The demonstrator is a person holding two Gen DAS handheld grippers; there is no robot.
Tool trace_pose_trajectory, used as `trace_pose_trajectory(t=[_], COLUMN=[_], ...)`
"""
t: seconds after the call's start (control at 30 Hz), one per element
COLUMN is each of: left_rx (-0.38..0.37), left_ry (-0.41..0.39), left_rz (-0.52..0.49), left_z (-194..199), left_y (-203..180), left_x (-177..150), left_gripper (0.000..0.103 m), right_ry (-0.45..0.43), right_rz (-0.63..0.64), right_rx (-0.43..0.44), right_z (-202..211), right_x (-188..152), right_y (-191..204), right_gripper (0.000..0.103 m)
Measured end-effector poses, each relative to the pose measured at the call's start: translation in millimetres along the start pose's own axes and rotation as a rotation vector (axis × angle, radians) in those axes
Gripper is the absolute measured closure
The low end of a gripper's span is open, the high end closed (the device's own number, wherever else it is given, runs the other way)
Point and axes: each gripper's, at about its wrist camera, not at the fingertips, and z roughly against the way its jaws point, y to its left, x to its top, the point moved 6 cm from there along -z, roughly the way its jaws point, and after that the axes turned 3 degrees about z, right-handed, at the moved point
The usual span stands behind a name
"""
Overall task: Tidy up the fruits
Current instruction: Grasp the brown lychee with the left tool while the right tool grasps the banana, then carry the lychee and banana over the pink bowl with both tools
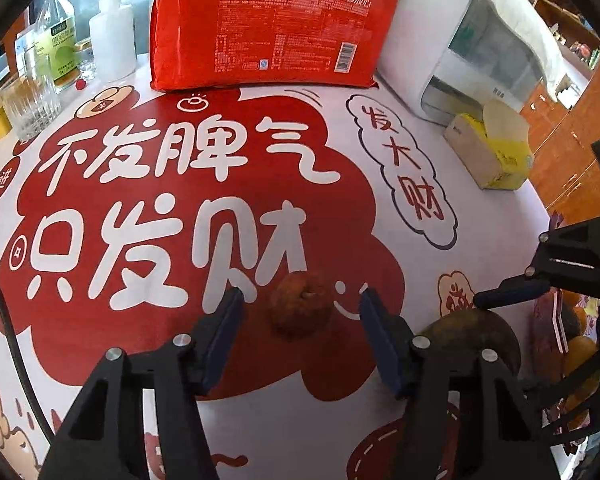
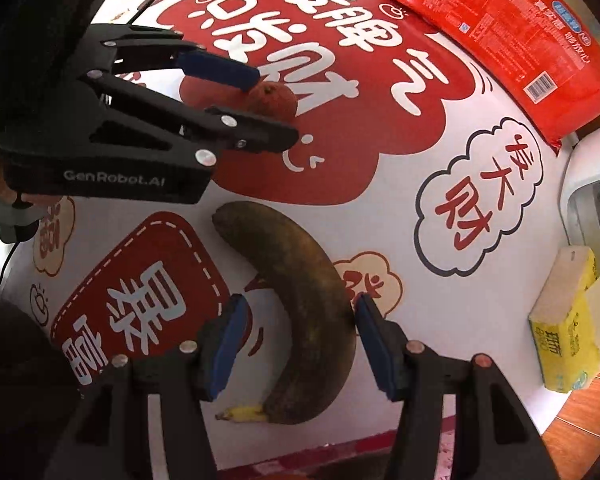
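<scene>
Evidently poised for paired pickups: left tongs (image 1: 300,312) spread, straddling wrinkled apple (image 1: 300,304) mid-counter (image 1: 380,140); right tongs (image 2: 296,320) spread, straddling blackened banana (image 2: 300,304) toward near edge, neither clamped.

Small reddish-brown fruit (image 1: 300,304) w/ wrinkly skin, stem dimple up, sits on the red print mid-table; overripe banana (image 2: 296,312), nearly all brown-black w/ yellow stem tip, lies flat & curved near the table's front edge; the two are apart
</scene>
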Motion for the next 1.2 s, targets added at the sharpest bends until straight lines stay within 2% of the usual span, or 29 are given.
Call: trace_pose_trajectory(t=[0.17, 0.23, 0.27, 0.37, 0.47, 0.73, 0.93, 1.2], left_rx=[-0.022, -0.034, -0.039, -0.053, -0.056, -0.044, -0.002, 0.012], left_ry=[-0.025, -0.024, -0.023, -0.023, -0.023, -0.061, -0.106, -0.181], left_rz=[0.013, 0.013, 0.015, 0.014, 0.008, 0.024, 0.044, 0.102], left_z=[3, 2, 3, 3, 3, 22, 50, 98], left_y=[0, -1, -1, -3, -5, 2, 20, 35], left_x=[1, 1, 1, 0, 0, 4, 13, 15], left_gripper=[0.062, 0.071, 0.072, 0.073, 0.073, 0.073, 0.073, 0.073], right_ry=[0.016, 0.009, 0.007, 0.002, -0.006, -0.008, -0.029, -0.121], right_rz=[-0.01, -0.021, -0.026, -0.036, -0.072, -0.11, -0.185, -0.279], right_rx=[-0.002, 0.004, 0.005, 0.005, -0.003, -0.021, -0.021, -0.027], right_z=[-12, -14, -15, -16, -16, -14, -6, 26], right_x=[1, 2, 2, 2, 2, 7, 12, 20], right_y=[-2, -2, -2, -2, -7, -17, -21, -20], right_gripper=[0.047, 0.048, 0.048, 0.05, 0.059, 0.06, 0.067, 0.068])
